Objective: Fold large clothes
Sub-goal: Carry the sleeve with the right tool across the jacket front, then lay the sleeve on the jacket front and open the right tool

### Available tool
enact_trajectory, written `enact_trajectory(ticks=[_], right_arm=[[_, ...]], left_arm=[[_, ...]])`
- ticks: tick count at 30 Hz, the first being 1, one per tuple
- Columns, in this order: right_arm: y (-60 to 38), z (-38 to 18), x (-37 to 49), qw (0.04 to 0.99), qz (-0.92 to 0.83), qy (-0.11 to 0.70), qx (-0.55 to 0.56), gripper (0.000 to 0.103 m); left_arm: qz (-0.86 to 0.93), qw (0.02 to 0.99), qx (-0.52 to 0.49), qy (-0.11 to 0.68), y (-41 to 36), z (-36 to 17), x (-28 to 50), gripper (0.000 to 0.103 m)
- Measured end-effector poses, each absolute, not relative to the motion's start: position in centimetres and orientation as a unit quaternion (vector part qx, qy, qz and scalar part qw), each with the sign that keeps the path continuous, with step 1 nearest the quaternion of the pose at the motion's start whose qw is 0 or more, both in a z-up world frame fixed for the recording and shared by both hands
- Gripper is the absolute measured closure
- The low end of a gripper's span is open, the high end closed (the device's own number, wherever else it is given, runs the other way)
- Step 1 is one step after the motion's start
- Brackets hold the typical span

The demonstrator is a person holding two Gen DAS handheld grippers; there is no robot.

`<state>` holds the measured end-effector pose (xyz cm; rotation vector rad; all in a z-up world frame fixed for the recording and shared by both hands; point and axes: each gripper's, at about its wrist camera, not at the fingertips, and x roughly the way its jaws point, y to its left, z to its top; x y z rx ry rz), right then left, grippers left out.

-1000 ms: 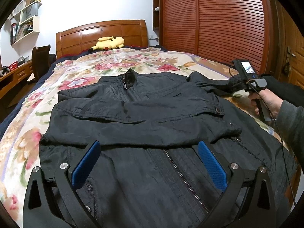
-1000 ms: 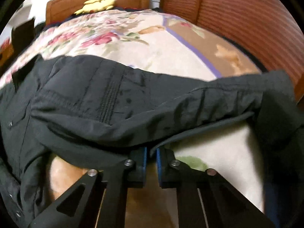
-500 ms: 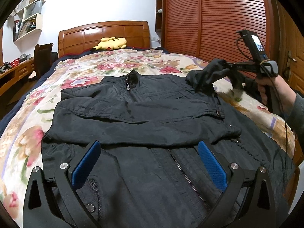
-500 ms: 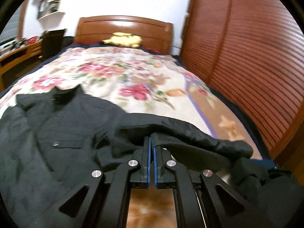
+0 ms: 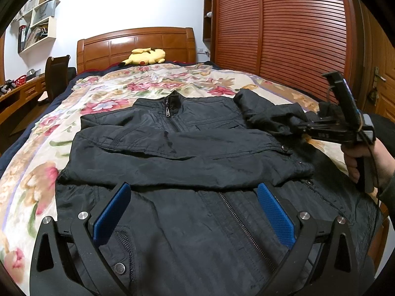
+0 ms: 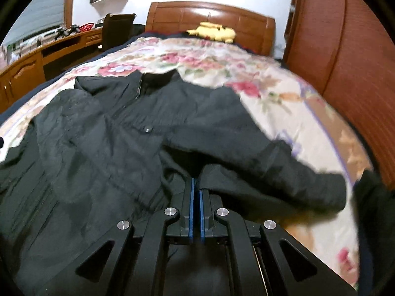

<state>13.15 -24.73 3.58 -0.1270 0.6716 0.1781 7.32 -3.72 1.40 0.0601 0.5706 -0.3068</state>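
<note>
A black zip jacket (image 5: pixel 187 153) lies front up on the floral bedspread (image 5: pixel 32 167), collar toward the headboard. Its left sleeve is folded across the chest. My left gripper (image 5: pixel 195 212) is open and empty, low over the jacket's hem. My right gripper (image 6: pixel 196 185) is shut on the jacket's right sleeve (image 6: pixel 259 162) and holds it up over the jacket's right side; it also shows in the left wrist view (image 5: pixel 298 127) with the sleeve (image 5: pixel 269 113) bunched at its tips.
A yellow plush toy (image 5: pixel 145 55) lies by the wooden headboard (image 5: pixel 133 42). A slatted wooden wardrobe (image 5: pixel 291 32) runs along the bed's right side. A desk (image 6: pixel 37 59) and dark chair (image 5: pixel 58 74) stand on the left.
My right gripper has lifted the right sleeve off the bed and carried it left, in over the jacket. My left gripper has stayed over the hem, open.
</note>
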Motion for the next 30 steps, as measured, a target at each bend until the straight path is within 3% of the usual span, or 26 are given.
enact_trajectory(ticks=[4,7,9,12,30], right_arm=[[-26.1,4.7,10.8,0.942,0.096,0.318,-0.043,0.098],[-26.9,5.7,8.2,0.948,0.088,0.304,-0.028,0.081],[-27.3,5.6,7.2,0.952,0.073,0.295,-0.029,0.057],[-27.6,5.0,6.8,0.958,0.039,0.284,-0.03,0.044],[-34.4,3.6,12.8,0.948,-0.067,0.31,0.032,0.042]], left_arm=[[-0.15,0.948,0.029,0.281,-3.7,1.4,7.4,0.001],[-0.15,0.948,0.031,0.28,-3.7,1.4,7.3,0.001],[-0.15,0.948,0.033,0.28,-3.7,1.4,7.3,0.001],[-0.149,0.948,0.033,0.281,-3.7,1.3,7.3,0.001],[-0.147,0.946,0.04,0.287,-3.9,0.9,7.6,0.001]])
